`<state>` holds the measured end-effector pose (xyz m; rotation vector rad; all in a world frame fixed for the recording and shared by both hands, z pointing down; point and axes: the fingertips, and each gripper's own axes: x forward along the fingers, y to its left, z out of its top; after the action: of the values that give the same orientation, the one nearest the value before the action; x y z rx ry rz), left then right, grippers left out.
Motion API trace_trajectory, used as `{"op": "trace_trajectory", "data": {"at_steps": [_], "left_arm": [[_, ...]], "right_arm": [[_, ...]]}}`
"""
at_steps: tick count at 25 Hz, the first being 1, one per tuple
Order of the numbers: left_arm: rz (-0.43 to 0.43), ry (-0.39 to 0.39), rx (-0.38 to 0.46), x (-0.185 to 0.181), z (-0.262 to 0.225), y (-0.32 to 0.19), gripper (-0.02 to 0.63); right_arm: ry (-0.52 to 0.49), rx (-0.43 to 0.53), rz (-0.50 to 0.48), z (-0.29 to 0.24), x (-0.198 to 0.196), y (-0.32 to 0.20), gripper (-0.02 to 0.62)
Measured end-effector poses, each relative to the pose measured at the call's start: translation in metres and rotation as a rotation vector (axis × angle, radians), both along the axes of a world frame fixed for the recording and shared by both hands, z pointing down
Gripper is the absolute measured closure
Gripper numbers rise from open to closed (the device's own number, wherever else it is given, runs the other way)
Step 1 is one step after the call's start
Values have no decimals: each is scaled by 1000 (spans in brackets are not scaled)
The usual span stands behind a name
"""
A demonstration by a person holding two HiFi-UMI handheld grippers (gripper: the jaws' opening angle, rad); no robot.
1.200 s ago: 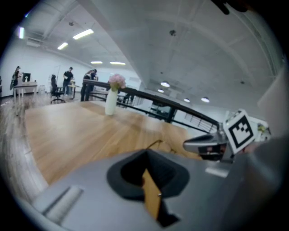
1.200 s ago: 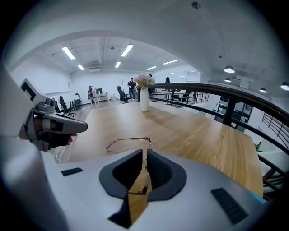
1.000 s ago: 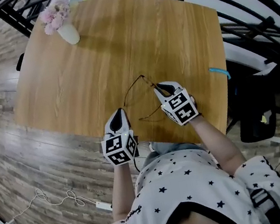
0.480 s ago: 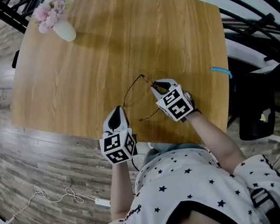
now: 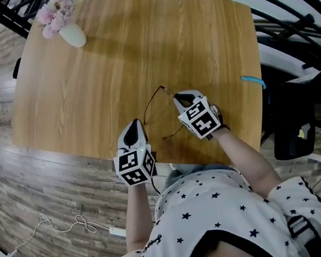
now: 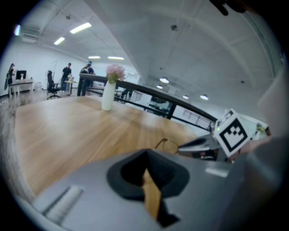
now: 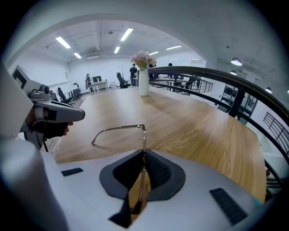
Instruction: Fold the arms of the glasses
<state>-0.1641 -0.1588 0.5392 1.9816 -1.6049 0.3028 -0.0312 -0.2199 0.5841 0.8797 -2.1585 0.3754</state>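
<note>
The person wears a white short-sleeved shirt point(image 5: 211, 208) scattered with small black stars, with a black-edged neckline and black stripes on the right sleeve point(image 5: 301, 224). Just below the shirt's hem shows what may be pale blue denim point(image 5: 187, 172).

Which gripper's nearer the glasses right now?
Right. The right gripper has just been closing on the glasses frame; the left gripper sits apart at the table edge.

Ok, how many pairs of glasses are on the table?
1: the glasses lie near the table's near edge, front gripped by the right gripper, whose jaws have just been closing.
</note>
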Motion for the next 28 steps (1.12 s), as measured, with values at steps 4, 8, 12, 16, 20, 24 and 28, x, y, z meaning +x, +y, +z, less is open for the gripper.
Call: {"op": "trace_trajectory", "data": {"at_steps": [4,8,12,16,20,24,28], "left_arm": [[3,1,-4,1,1,1,598],[14,3,-2,2,1,3,598],[26,1,-6,6,2,6,597],[40,2,7,9,0,10,595],[58,-2,16,12,-1,12,578],[54,-24,25,9,-3,11,575],[60,-42,29,4,-6,12,575]], "right_arm": [[7,4,2,-4,2,1,565],[7,16,4,-8,3,0,565],[4,22,15,-15,6,0,565],[-6,39,24,-26,7,2,565],[-20,63,22,-36,7,4,565],[-27,79,20,-51,7,7,565],[-39,103,6,-64,5,12,565]]}}
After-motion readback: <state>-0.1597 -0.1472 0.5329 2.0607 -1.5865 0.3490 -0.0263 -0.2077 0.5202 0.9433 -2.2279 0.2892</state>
